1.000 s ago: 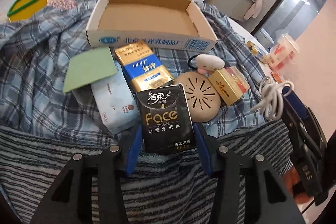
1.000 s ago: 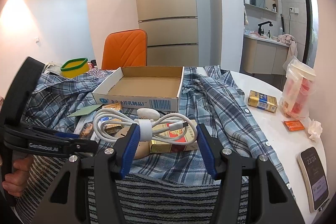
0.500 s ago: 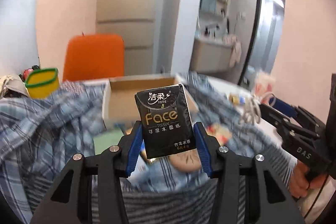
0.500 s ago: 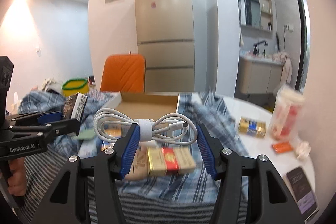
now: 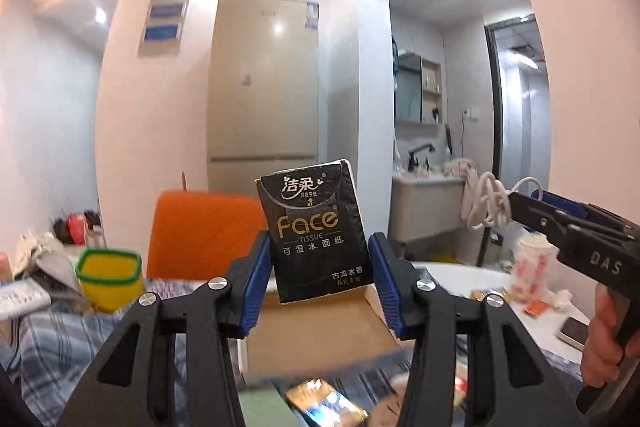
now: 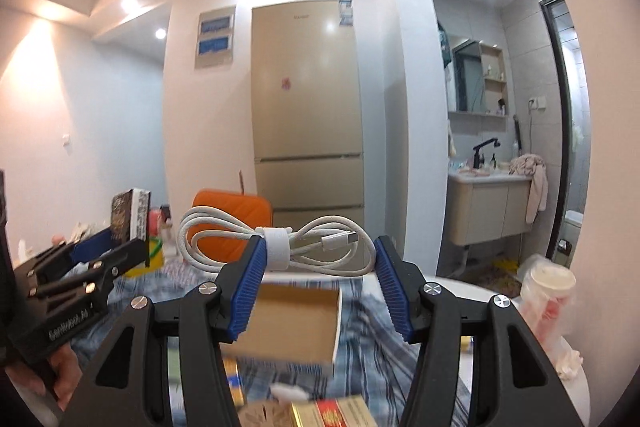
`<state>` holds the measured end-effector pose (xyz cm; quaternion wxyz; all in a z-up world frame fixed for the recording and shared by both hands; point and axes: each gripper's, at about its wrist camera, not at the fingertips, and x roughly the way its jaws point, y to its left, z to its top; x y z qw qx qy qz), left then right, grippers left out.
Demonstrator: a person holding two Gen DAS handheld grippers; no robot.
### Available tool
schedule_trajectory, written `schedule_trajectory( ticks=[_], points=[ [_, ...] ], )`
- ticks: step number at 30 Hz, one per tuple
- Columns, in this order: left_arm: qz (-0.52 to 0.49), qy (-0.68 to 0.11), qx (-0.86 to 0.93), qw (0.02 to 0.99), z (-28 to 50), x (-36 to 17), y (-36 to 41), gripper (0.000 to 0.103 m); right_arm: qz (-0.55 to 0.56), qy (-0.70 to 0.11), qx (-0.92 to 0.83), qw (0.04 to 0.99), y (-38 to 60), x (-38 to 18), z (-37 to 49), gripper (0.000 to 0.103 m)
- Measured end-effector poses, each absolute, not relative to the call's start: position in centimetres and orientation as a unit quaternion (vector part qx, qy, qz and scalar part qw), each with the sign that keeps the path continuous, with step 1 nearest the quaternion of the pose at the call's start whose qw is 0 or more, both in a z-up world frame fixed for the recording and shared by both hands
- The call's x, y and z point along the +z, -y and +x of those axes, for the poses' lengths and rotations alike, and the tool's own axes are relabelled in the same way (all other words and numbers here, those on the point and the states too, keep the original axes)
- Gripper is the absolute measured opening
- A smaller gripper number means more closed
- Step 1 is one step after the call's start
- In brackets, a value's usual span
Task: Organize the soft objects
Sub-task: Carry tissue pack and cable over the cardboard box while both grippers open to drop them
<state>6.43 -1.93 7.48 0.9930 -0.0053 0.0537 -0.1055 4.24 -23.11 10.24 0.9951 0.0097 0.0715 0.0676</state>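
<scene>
The left gripper (image 5: 318, 279) has its blue pads clamped on both sides of a black tissue pack (image 5: 314, 233), the one with "Face" in gold letters, and holds it upright in the air, tipped a little to the left, well above the table. The right gripper (image 6: 316, 277) is pinched on a coiled white cable (image 6: 280, 245) bundled with a white strap, also up in the air; the USB plug end sits near the right pad. From the left wrist view the right gripper (image 5: 508, 205) pokes in from the right side with the cable (image 5: 482, 205) dangling at its tip, and the person's hand (image 5: 604, 343) is wrapped round its handle. Under both grippers sits an open cardboard box (image 6: 296, 323) on a blue plaid cloth (image 5: 48, 343), looking a bit blurry. Around the box there's a yellow container with a green rim (image 5: 110, 283) on the left, an orange chair (image 5: 204, 233) behind it, and a phone (image 5: 574, 331) on the white table (image 5: 452, 277) off to the right. A tall beige fridge (image 6: 306, 99) stands against the back wall.
</scene>
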Motion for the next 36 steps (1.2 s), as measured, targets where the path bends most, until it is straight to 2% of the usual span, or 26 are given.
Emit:
schedule_trajectory(
  ticks=[11,22,36],
  points=[
    [-0.006,-0.015,-0.085,0.996,10.7,5.7,0.4,0.047,0.006,-0.057,0.048,0.997,19.5,8.9,11.6,0.058],
    [-0.01,-0.129,-0.07,0.989,15.7,-0.8,0.0,0.047,0.004,-0.152,0.034,0.988,19.3,2.5,18.5,0.058],
    [-0.021,-0.191,-0.068,0.979,17.2,-2.6,0.5,0.046,-0.036,-0.279,0.075,0.957,18.7,-2.9,22.5,0.058]
  ],
)
